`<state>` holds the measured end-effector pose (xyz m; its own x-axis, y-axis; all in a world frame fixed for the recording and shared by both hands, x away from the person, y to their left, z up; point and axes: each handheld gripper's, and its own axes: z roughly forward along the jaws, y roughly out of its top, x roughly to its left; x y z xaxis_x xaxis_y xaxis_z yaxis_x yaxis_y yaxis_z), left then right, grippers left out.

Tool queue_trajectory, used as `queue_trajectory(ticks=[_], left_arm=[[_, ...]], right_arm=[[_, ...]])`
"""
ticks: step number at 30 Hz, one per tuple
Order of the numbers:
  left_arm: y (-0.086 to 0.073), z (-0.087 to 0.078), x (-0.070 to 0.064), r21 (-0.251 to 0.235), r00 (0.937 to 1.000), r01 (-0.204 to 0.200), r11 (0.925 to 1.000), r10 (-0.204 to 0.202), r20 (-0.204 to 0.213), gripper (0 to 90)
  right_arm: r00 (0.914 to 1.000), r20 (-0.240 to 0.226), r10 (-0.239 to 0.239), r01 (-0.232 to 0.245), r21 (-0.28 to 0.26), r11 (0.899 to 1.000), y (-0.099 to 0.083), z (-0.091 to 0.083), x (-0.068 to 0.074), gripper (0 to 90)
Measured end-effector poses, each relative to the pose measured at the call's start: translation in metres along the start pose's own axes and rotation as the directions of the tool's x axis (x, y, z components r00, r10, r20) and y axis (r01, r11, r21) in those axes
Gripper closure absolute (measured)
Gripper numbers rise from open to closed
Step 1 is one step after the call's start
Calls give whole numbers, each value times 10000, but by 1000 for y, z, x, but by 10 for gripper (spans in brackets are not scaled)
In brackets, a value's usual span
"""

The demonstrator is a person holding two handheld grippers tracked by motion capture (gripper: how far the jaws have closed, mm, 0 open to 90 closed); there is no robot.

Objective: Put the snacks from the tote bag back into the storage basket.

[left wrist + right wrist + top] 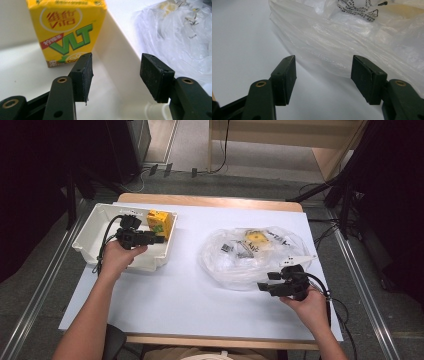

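One juice carton [68, 32] stands upright in the white bin [90, 237], just ahead and left of the spread, empty left gripper [115, 75]. Well apart, the right gripper [323, 77] gapes empty too, near the plastic bag [352, 42] on the bench [175, 290].

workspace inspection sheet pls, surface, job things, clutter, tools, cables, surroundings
surface: white table top with a wooden edge, bare at the front.
job's things: yellow drink carton upright in the white bin; clear plastic bag at the right with another yellow carton inside.
clutter: nothing seen.
grippers: left tool open, inside the bin just short of the carton, touching nothing; right tool open at the bag's near edge, gripping nothing.
cables: one trails from each tool; more lie on the floor beyond the table.
surroundings: grey floor, metal rails at both sides, dark stands, wooden furniture at the back.
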<state>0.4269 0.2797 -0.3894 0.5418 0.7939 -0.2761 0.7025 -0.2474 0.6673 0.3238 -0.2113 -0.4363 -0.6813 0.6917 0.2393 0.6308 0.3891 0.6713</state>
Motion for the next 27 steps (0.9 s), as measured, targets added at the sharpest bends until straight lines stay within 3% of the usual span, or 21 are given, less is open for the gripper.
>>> queue_trajectory(ticks=[4,15,21,27], left_arm=[[4,-7,-9,-59,10000,-81,9999,81,-39,445],[7,-10,-41,-18,9957,-799,9968,798,480,441],[7,-6,-62,79,9878,-1226,9924,1212,981,421],[6,0,-80,118,9797,-1616,9868,1590,1218,410]], right_arm=[[10000,-19,-9,9,-4,10000,0,0,0,378],[10000,-53,-75,75,-17,10000,1,1,2,376],[9999,-82,-74,74,-9,10000,1,1,3,375],[9997,-169,-163,162,-44,9999,2,2,4,369]])
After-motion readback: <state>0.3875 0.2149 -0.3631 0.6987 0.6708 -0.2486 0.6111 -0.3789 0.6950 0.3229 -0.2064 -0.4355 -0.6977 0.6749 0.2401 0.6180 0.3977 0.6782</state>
